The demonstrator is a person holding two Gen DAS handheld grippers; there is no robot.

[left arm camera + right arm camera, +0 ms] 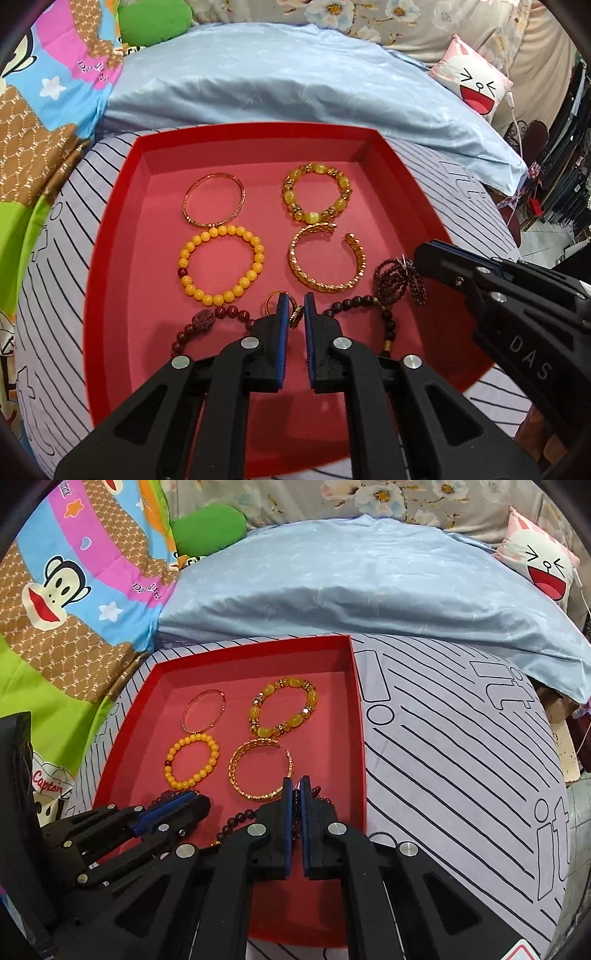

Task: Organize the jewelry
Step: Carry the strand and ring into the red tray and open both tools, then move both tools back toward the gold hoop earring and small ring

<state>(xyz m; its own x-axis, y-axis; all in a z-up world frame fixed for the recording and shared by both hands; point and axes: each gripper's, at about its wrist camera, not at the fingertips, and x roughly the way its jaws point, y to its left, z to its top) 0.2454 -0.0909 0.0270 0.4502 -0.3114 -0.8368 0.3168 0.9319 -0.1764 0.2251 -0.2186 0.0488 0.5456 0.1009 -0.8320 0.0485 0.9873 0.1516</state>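
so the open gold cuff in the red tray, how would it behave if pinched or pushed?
The gold cuff looks like rigid metal, so it likely keeps its shape. Its gap probably lets it flex slightly. Lying flat on the red tray, it should slide rather than roll.

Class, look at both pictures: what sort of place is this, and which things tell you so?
Most likely a bedroom, on a bed: a pale blue pillow, a cartoon quilt and a small face cushion lie around the red tray.

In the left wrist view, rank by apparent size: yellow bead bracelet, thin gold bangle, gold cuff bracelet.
1. yellow bead bracelet
2. gold cuff bracelet, nearly the same, so unsure
3. thin gold bangle, which lies farther from the camera
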